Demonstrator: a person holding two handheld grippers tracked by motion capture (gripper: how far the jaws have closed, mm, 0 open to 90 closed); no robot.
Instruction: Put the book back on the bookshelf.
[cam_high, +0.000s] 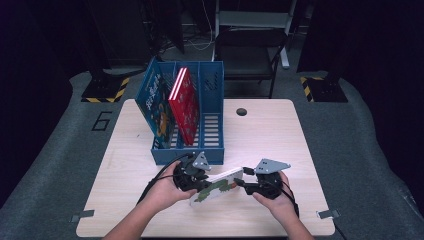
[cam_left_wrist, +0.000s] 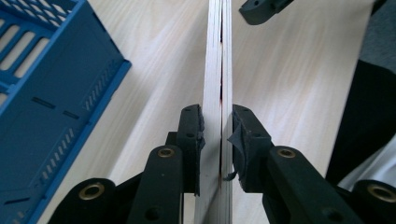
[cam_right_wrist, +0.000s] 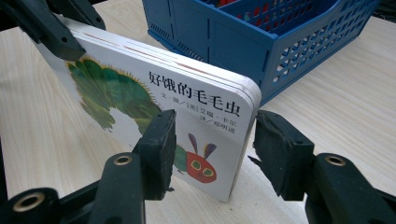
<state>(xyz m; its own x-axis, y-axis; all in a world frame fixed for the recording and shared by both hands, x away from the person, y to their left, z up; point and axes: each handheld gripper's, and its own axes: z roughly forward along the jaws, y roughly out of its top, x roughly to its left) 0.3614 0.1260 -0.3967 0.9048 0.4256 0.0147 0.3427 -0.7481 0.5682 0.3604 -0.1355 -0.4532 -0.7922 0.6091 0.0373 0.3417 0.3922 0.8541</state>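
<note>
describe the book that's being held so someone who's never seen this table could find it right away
On the pale wooden table, look in front of the blue file rack, nearest the person. The book stands on edge between the left gripper and the right gripper. Unlike the rack's blue book and red book, it is white with a green caterpillar.

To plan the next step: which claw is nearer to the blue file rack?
Left. The left claw grips the caterpillar book just in front of the blue file rack; the right claw sits farther along, at the book's other end.
</note>
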